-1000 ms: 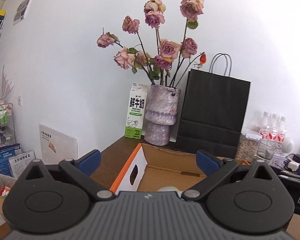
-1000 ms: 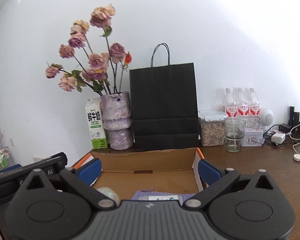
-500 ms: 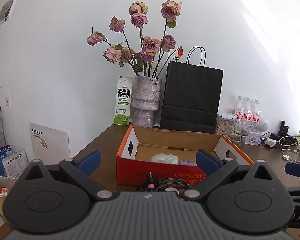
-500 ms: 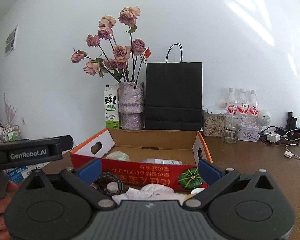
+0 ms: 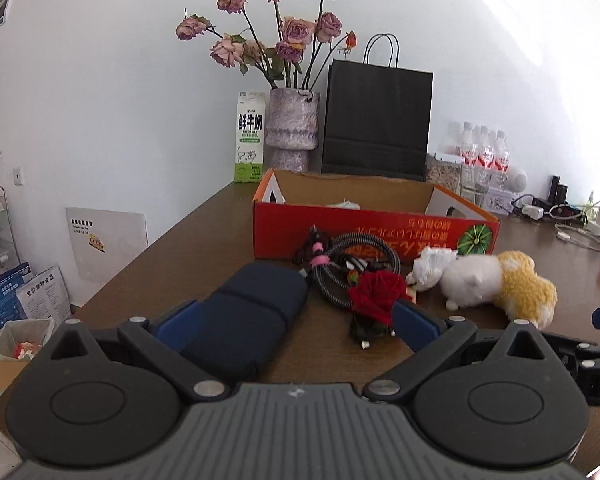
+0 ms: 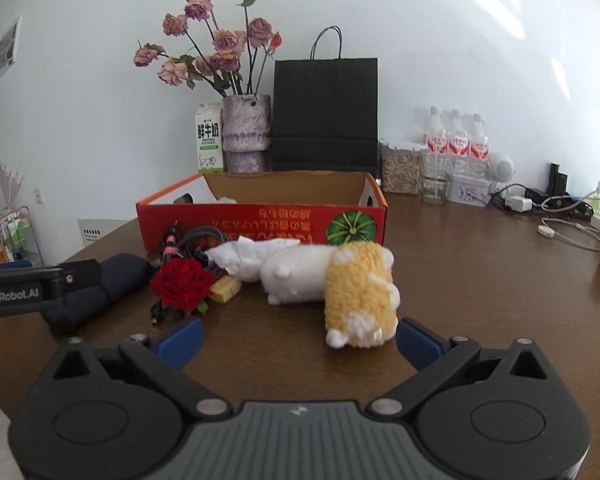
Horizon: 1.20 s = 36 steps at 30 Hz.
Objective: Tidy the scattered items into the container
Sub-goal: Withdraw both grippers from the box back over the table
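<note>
We have pulled both grippers back from the box (image 5: 376, 228); jaws wide and empty, the plush toy (image 6: 340, 280) and rose (image 5: 376, 290) now lie mid-frame, awaiting pickup.

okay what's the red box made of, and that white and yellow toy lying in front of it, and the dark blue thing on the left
Red box: printed cardboard, brown raw inside, slight sheen outside. Plush toy: fuzzy fabric, nubby yellow pile, smoother white. Dark blue pouch: looks like soft matte fabric or padded synthetic with a seam; hard to tell which.
</note>
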Available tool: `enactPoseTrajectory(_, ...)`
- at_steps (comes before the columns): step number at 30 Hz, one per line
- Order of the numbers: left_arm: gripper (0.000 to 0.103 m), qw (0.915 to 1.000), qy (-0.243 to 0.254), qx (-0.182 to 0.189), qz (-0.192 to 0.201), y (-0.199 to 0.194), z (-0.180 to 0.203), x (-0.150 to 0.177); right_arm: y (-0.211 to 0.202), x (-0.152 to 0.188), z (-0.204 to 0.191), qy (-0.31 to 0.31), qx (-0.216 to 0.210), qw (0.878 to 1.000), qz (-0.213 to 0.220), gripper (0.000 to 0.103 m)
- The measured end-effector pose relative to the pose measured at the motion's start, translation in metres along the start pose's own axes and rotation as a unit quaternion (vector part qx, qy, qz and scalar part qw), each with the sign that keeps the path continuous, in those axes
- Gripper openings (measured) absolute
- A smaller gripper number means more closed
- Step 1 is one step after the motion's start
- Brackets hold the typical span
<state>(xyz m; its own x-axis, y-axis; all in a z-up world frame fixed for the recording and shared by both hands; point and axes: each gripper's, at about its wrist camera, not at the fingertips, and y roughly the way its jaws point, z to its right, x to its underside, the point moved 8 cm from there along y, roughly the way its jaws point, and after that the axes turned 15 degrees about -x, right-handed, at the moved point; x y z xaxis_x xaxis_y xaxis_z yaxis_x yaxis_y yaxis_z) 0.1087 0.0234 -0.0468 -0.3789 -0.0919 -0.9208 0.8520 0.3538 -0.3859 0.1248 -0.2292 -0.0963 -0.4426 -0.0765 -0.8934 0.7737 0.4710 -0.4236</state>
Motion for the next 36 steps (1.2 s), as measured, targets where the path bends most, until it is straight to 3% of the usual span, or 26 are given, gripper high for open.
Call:
enactPoseTrajectory(5,0.103,0.9992,0.01,-0.009,-0.037,-0.006,-0.007,0.031,-0.001,0.021,0.004,0.007,0.008,1.0,-0.028,0.103)
enactPoseTrajectory(11,0.103,0.9991,0.011,-0.011,-0.039,-0.004,-0.006,0.034,0.006,0.029,-0.001,0.013,0.0,0.999,-0.046,0.103)
enactPoseTrajectory(20,0.103,0.9971,0.008,-0.008,-0.076,0.01,-0.004,0.048,0.018,0.041,0.003,0.021,0.009,0.997,-0.07,0.103)
enactPoseTrajectory(26,0.103,0.9967,0.036,-0.019,-0.071,0.011,0.001,0.051,0.02,0.042,0.002,0.013,0.008,0.998,-0.069,0.103)
enactPoseTrajectory(36,0.103,0.9966,0.037,-0.019,-0.072,0.011,0.001,0.052,0.02,0.041,0.003,0.011,0.004,0.998,-0.068,0.103)
